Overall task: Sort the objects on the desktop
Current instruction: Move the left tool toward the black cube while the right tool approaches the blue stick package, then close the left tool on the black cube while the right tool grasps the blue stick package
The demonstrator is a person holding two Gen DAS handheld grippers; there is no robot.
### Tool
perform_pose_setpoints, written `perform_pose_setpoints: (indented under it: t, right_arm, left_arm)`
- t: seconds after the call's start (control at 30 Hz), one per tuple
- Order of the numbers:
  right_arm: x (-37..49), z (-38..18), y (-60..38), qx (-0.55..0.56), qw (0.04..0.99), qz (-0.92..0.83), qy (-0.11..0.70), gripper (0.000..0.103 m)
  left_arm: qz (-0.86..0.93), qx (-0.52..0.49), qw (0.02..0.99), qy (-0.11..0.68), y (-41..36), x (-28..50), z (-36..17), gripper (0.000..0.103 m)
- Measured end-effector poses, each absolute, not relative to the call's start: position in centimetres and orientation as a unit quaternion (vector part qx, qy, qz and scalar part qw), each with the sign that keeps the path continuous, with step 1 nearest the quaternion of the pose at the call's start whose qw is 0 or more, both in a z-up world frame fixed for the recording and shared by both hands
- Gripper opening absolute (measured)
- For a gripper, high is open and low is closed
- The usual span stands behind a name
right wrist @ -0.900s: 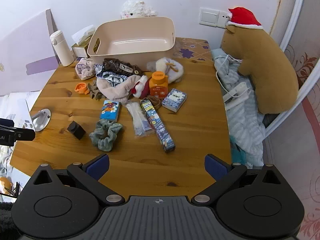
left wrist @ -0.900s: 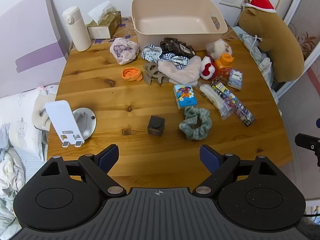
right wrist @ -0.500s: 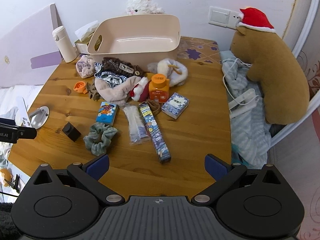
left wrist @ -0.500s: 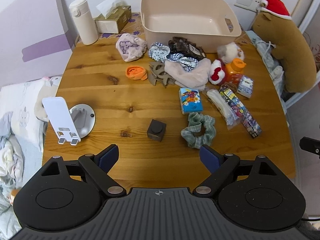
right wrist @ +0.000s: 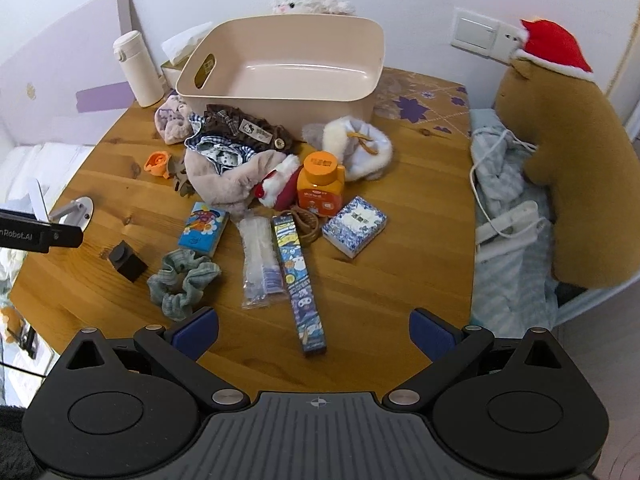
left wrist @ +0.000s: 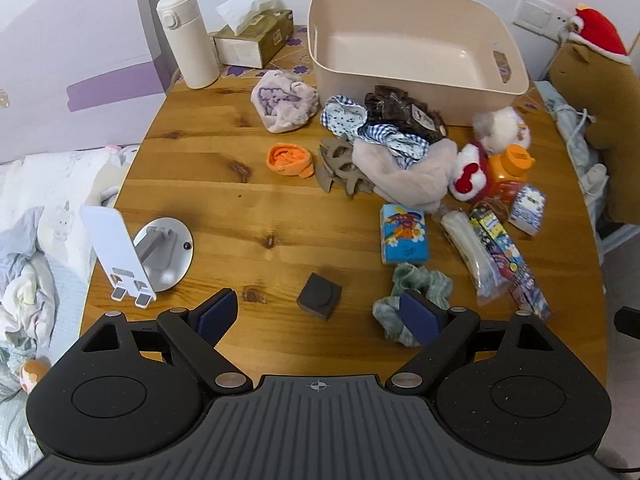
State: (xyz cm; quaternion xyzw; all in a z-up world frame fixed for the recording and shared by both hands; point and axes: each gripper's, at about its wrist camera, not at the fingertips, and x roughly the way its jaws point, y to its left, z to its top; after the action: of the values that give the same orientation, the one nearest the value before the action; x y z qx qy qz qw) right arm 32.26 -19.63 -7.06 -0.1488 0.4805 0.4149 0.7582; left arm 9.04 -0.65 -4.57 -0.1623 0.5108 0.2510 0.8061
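A beige bin point(left wrist: 408, 40) point(right wrist: 288, 68) stands empty at the back of the wooden table point(left wrist: 248, 200). In front of it lies a heap of clothes point(left wrist: 400, 152) point(right wrist: 232, 160), an orange bottle point(right wrist: 320, 184), a blue tissue pack point(left wrist: 403, 234) point(right wrist: 202, 224), a green scrunchie point(left wrist: 412, 292) point(right wrist: 182, 282), a dark cube point(left wrist: 319, 296) point(right wrist: 128, 260) and a long patterned box point(right wrist: 298, 280). My left gripper point(left wrist: 318, 316) is open and empty, just above the cube. My right gripper point(right wrist: 314, 330) is open and empty, near the long box's near end.
A white phone stand point(left wrist: 132, 252) is at the table's left edge. A white flask point(left wrist: 188, 44) and a tissue box point(left wrist: 252, 36) stand at the back left. A brown plush with a red hat point(right wrist: 560, 168) and a power strip point(right wrist: 508, 228) lie off the right edge.
Both grippers have moved forward and lower towards the table. The cube now lies just ahead of the left fingers. Nothing on the table has moved.
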Motion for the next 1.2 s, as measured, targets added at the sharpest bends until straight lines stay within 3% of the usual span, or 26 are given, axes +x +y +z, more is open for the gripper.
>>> perform_pose_setpoints:
  t: [0.73, 1.2]
  right_arm:
    - [36.0, -13.7, -14.2, -0.189, 0.711, 0.428, 0.525, 0.103]
    - [35.9, -19.1, -11.8, -0.247, 0.69, 0.393, 0.555, 0.093]
  left_arm:
    - [0.3, -0.183, 0.751, 0.559, 1.4, 12.2, -11.1, 0.089]
    - [0.234, -0.156, 0.728, 0.625, 2.7, 13.5, -16.1, 0.089]
